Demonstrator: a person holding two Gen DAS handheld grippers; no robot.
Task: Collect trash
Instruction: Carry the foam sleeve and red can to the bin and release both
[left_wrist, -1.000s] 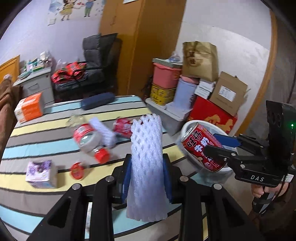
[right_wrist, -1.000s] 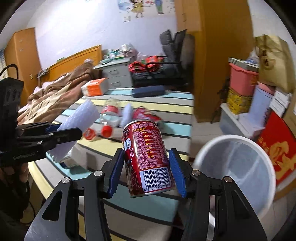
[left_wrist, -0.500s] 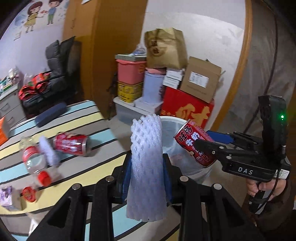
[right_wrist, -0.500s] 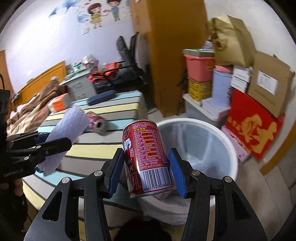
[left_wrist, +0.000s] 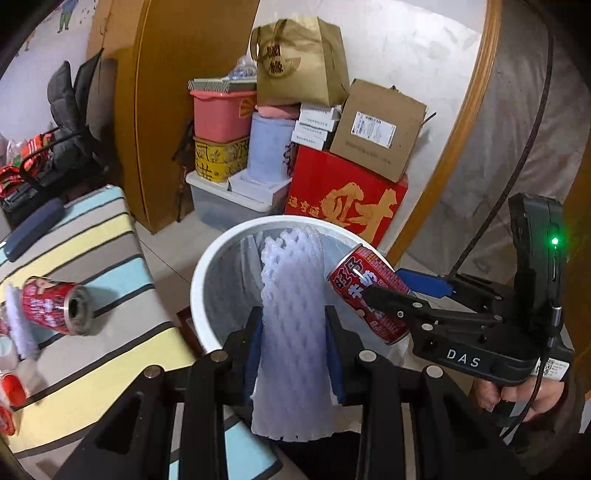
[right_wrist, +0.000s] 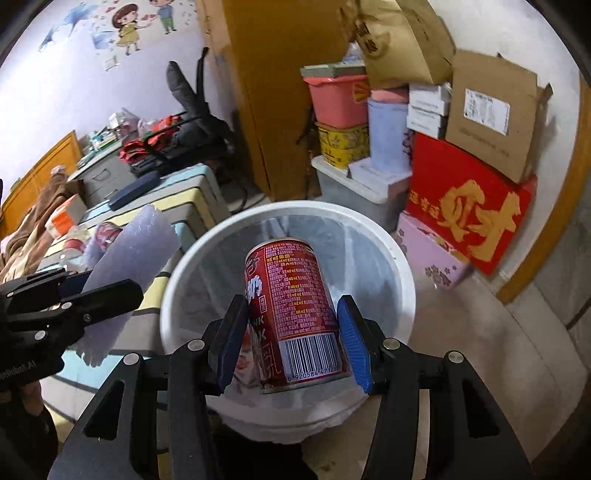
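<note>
My left gripper (left_wrist: 291, 350) is shut on a white foam net sleeve (left_wrist: 291, 325) and holds it upright over the near rim of the white trash bin (left_wrist: 207, 266). My right gripper (right_wrist: 291, 339) is shut on a red drink can (right_wrist: 291, 310), held over the bin's mouth (right_wrist: 402, 273). In the left wrist view the can (left_wrist: 365, 291) sits tilted over the bin's right rim, in the right gripper (left_wrist: 380, 291). In the right wrist view the foam sleeve (right_wrist: 136, 254) and the left gripper (right_wrist: 92, 291) are at the bin's left.
A striped bed (left_wrist: 92, 350) lies left of the bin, with another red can (left_wrist: 55, 310) and other trash on it. Stacked boxes, a red carton (left_wrist: 343, 203), a pink bucket (left_wrist: 221, 114) and a wooden wardrobe (left_wrist: 177, 92) stand behind the bin.
Both grippers have swung from the bed towards the bin. The foam sleeve and the can have moved over the bin's mouth, still held.
</note>
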